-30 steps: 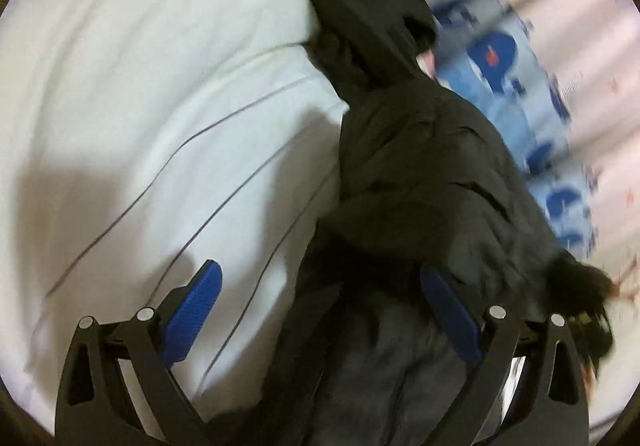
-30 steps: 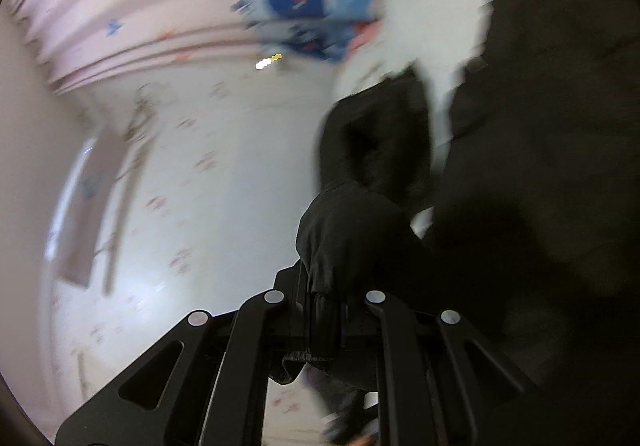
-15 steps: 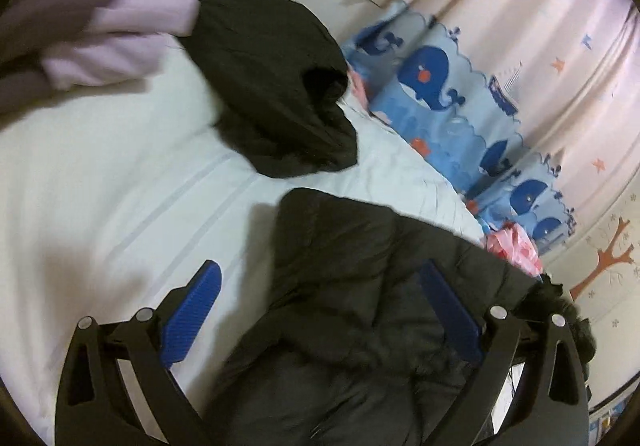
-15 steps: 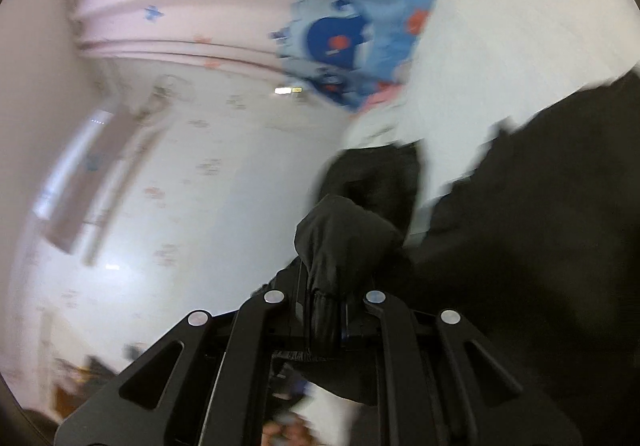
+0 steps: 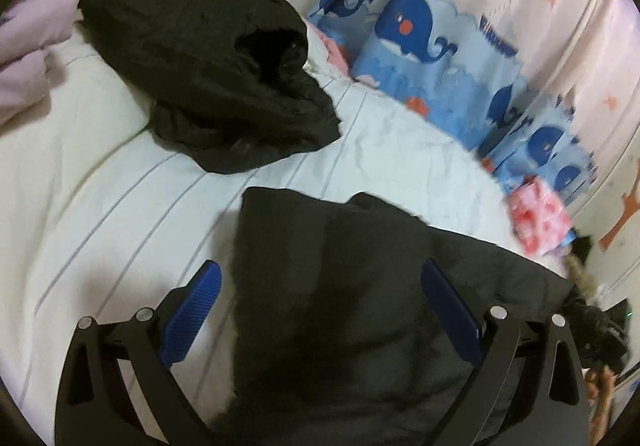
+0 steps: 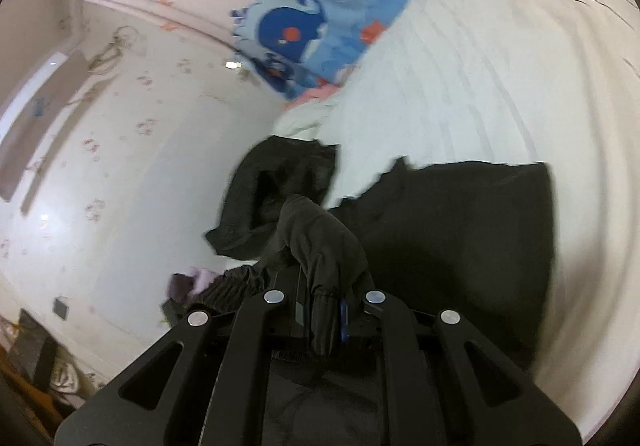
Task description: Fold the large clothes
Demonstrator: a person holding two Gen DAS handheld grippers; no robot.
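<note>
I count two dark garments on the white bed (image 5: 400,149): a black jacket (image 5: 340,310) spread near me and a crumpled black garment (image 5: 208,69) farther off, well apart. My left gripper (image 5: 320,310) angles down over the jacket, jaws wide, pads clear of cloth. My right gripper (image 6: 320,310) has its jaws pinched nearly together on the jacket's elastic cuff (image 6: 320,258). Whale-print fabric (image 5: 432,57) borders the bed's far edge; bare sheet lies between the garments.
</note>
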